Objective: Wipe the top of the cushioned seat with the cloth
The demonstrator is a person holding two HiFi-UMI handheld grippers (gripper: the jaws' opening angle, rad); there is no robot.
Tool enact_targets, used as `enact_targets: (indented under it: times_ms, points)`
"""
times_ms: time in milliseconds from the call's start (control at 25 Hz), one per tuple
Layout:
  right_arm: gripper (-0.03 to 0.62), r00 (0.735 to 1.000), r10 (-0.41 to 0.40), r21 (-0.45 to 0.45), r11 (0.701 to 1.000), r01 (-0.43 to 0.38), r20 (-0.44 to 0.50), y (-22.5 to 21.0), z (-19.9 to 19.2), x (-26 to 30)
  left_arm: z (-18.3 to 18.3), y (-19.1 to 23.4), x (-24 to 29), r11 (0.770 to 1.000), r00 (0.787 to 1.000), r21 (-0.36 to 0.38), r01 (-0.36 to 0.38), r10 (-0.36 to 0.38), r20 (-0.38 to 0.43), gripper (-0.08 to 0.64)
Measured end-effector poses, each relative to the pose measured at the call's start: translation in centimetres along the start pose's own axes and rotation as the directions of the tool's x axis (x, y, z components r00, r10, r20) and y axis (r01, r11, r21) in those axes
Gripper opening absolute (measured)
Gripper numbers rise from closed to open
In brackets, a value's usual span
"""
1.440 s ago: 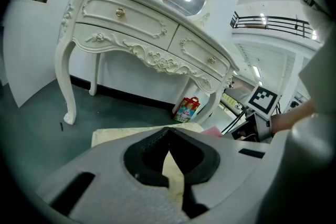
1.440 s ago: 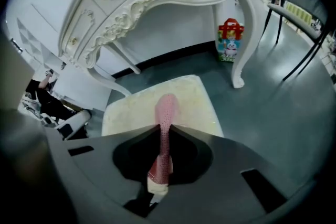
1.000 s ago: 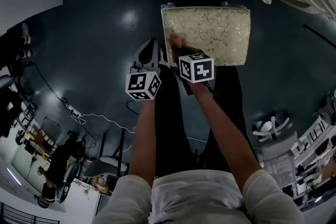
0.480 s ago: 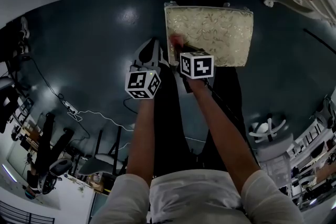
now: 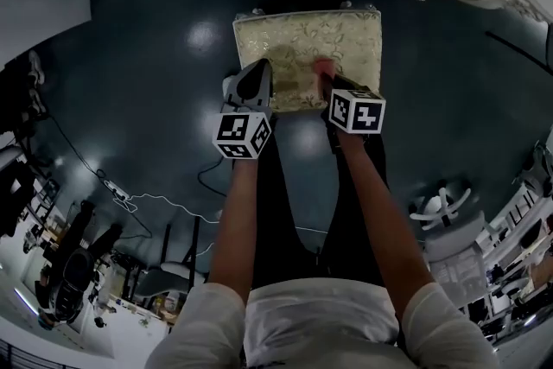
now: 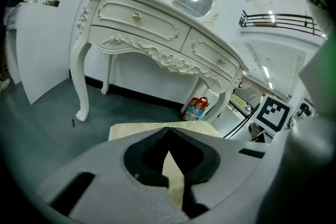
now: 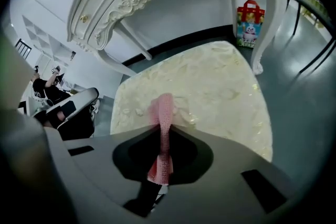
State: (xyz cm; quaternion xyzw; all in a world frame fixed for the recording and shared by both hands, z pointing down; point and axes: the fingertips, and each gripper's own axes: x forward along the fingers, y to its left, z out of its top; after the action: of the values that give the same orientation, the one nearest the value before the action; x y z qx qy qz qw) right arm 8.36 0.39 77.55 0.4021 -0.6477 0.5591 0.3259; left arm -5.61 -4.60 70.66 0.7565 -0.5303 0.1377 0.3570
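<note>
Pink cloth (image 7: 161, 112), pinched in the right gripper (image 7: 161, 138), has slid from the left edge of the seat (image 5: 285, 43) toward its middle; wiping looks under way; left gripper (image 6: 169, 164) pressed together, empty.

The rectangular cushioned seat (image 5: 294, 43) has a cover of pale gold fabric with a leaf pattern. It stands level on the dark floor (image 5: 155, 82), and its padded top is bare except for the cloth. The small pink cloth (image 7: 164, 110) has a fine mesh texture. It is pinched into a narrow upright fold between the closed jaws of the right gripper (image 7: 163, 128). Its free end touches the top of the seat near the front edge, a little to the right of the middle. The fabric shows small wrinkles around it.
</note>
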Motion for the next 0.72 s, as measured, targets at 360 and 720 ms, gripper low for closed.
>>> enact_targets:
  times_ms: [360,720]
  points:
    - [0.032,0.994,-0.078,0.054,0.996,0.074,0.07,-8.8,1.9,-4.5,-1.2,-7.2,4.4,0.996,0.997,0.033,0.078,-0.077,-0.032,0.012]
    - [0.031,0.988,-0.13,0.116,0.986,0.12,0.081,-14.3,2.2,-5.8,-2.0,-10.8,6.3,0.993,0.994,0.044,0.105,-0.104,-0.039,0.012]
